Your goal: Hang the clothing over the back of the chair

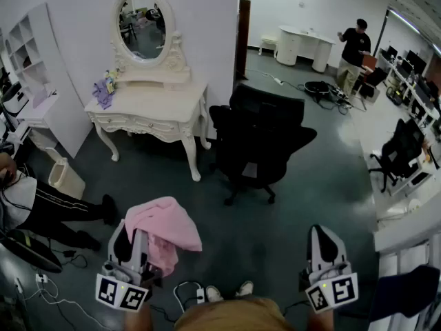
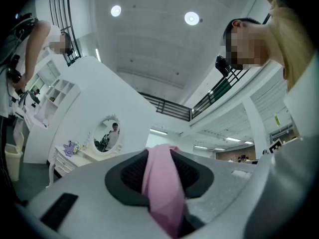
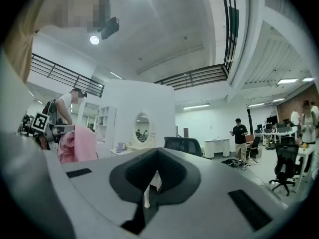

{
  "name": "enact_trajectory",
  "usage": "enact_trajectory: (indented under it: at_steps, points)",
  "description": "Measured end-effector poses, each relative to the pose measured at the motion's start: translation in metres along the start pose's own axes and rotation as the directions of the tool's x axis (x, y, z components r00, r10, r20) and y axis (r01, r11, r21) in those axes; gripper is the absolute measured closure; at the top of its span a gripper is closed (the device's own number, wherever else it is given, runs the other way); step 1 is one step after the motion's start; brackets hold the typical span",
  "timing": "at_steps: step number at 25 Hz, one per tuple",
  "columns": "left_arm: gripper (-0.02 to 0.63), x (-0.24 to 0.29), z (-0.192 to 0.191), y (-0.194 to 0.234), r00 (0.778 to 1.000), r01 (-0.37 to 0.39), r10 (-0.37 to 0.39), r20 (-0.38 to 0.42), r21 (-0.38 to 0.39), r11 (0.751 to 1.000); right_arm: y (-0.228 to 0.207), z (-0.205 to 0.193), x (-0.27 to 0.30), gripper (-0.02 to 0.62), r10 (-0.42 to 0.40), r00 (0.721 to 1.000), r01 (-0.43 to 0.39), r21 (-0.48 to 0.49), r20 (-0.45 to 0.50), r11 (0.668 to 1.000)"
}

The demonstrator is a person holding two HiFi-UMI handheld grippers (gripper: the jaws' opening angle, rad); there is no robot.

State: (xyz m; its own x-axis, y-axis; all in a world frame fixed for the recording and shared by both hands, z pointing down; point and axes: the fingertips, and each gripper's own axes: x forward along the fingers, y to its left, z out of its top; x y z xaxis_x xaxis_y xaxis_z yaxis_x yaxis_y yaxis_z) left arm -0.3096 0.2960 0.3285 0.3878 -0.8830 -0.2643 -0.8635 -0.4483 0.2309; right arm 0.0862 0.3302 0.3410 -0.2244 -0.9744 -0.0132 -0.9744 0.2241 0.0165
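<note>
black chair (image 1: 258,140) stands on the floor ahead, well apart from my claws. pink clothing (image 1: 169,227) hangs bunched from my left claw (image 1: 131,238), which is clamped on a fold. my right claw (image 1: 324,236): jaws together, empty.

Pink clothing (image 2: 162,190) tight in jaws of left gripper (image 2: 160,156)

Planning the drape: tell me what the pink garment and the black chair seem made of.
Pink garment: soft matte cloth, folding and sagging limply; fibre unclear.
Black chair: matte, no shine; perhaps fabric or mesh, too dark to tell.
</note>
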Motion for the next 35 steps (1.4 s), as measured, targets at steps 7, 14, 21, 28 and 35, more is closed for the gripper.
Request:
enact_trajectory:
  at_steps: [7,14,21,28,35]
  points:
    - [0.494,-0.005,-0.006,-0.006,1.0,0.001,-0.001,-0.012,-0.001,1.0,-0.001,-0.003,-0.008,0.594,-0.003,1.0,0.003,0.003,-0.001,1.0]
    - [0.494,-0.014,-0.009,-0.007,1.0,0.01,-0.01,-0.025,-0.008,1.0,0.007,-0.009,-0.014,0.594,-0.004,1.0,0.004,0.009,-0.014,1.0]
    - [0.494,-0.025,-0.02,0.001,0.999,0.016,-0.017,-0.037,-0.02,1.0,0.02,-0.026,-0.013,0.592,0.016,1.0,-0.015,0.049,-0.026,0.999]
    - [0.494,-0.025,-0.033,0.01,0.998,0.033,-0.035,-0.052,-0.048,0.998,0.028,-0.035,-0.016,0.592,0.002,0.999,0.001,0.068,-0.043,0.998]
    - [0.494,0.01,-0.044,0.013,0.996,0.061,-0.064,-0.065,-0.05,0.997,0.013,-0.037,0.009,0.592,-0.016,0.999,0.018,0.07,-0.034,0.997]
